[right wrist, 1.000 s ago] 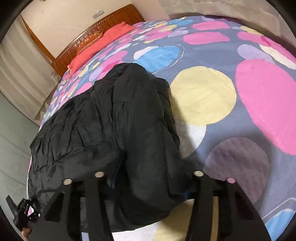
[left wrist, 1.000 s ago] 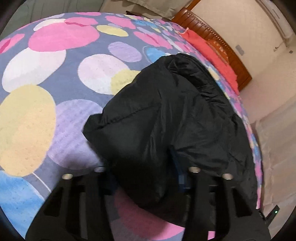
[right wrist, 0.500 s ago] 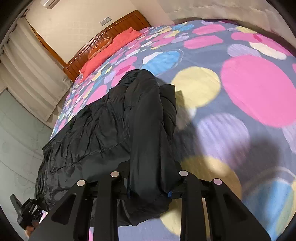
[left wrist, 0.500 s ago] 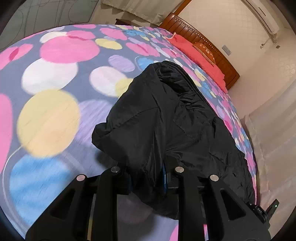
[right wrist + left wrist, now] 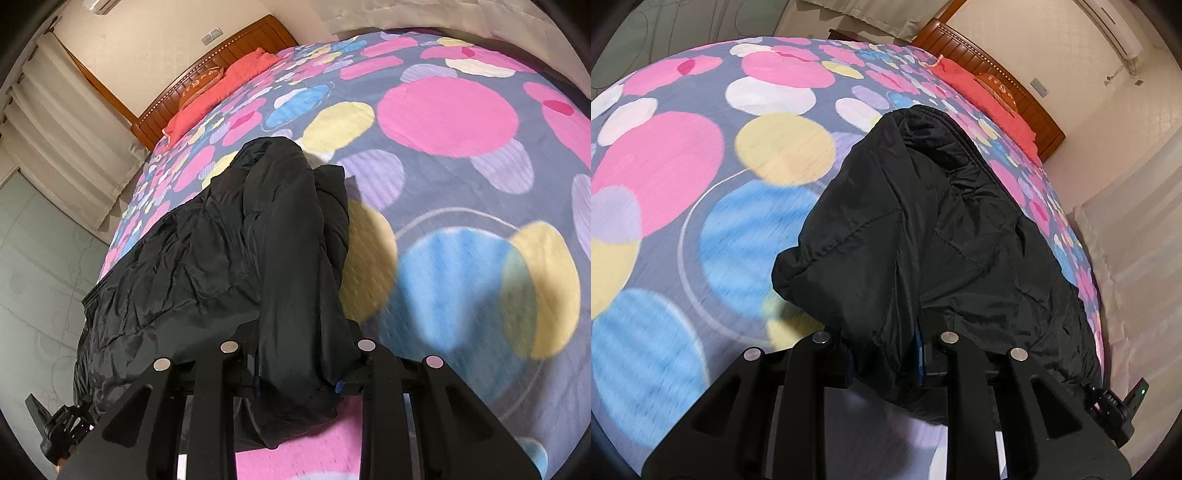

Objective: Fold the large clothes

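While your left gripper (image 5: 882, 363) and right gripper (image 5: 297, 373) each pinched the black jacket (image 5: 934, 236), it stretched lengthwise away toward the headboard (image 5: 993, 81).

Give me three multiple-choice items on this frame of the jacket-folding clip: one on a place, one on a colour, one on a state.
1. Where does the jacket lie?
A. on the spotted bedspread
B. on a wooden floor
C. over a chair back

2. What colour is the pillow by the headboard?
A. white
B. red
C. green

3. What are the two grippers doing?
A. both open above the cloth
B. only one grips cloth
C. each shut on a fold of the jacket

Answers:
1 A, since the dark fabric spreads over the dotted cover in both views.
2 B, since a red cushion sits against the wooden board.
3 C, since black cloth is pinched in the left gripper and in the right gripper.
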`<move>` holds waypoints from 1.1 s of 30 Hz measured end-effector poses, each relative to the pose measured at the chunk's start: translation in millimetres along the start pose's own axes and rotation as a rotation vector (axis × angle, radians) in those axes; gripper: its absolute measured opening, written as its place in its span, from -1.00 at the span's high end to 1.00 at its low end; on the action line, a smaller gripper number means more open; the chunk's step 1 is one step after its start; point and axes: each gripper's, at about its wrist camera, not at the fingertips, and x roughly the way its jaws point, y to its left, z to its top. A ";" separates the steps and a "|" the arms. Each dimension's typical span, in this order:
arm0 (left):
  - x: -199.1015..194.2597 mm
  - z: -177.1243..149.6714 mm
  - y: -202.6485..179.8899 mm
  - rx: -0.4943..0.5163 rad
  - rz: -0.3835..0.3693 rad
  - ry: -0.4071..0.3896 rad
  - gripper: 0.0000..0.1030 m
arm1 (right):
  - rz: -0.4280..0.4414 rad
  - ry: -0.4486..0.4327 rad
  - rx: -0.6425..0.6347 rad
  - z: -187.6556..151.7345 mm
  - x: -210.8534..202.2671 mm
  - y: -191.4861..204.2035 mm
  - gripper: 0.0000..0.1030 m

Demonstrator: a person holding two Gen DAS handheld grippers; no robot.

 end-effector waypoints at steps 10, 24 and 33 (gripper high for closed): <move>-8.5 -11.6 3.2 0.008 0.000 -0.001 0.57 | -0.015 -0.001 -0.007 -7.9 -1.1 -4.9 0.48; -9.2 -14.7 7.3 0.013 -0.007 0.000 0.57 | -0.023 0.003 -0.005 -7.5 1.4 -7.4 0.47; -10.8 -15.4 12.2 0.022 -0.023 0.014 0.52 | -0.039 0.016 -0.005 -8.0 1.3 -9.1 0.33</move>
